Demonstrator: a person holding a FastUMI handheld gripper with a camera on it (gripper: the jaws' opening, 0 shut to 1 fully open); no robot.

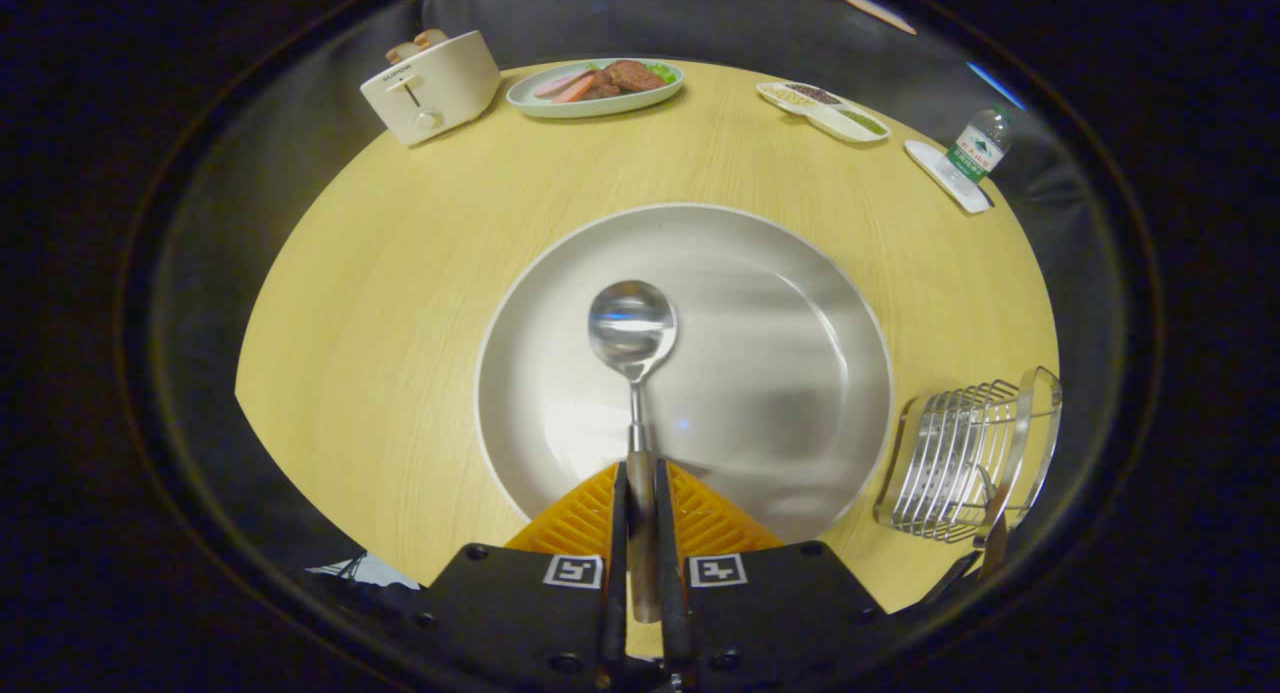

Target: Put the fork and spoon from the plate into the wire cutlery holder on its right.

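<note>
Half the spoon (pixel 633 338) handle (hidden) in hand-held gripper (pixel 641 493)

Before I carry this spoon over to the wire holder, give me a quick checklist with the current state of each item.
1. Grip: claw shut on the spoon handle, both fingers pressing it: ok.
2. Spoon alignment: handle runs straight between the fingers, bowl pointing ahead over the plate: ok.
3. Spoon lifted off the plate: cannot tell.
4. Wire cutlery holder standing to the plate's right: ok.
5. Fork already in the holder: a handle seems to lean at its near side, but cannot tell.
6. Path to the holder: bare table and plate rim between: ok.
</note>
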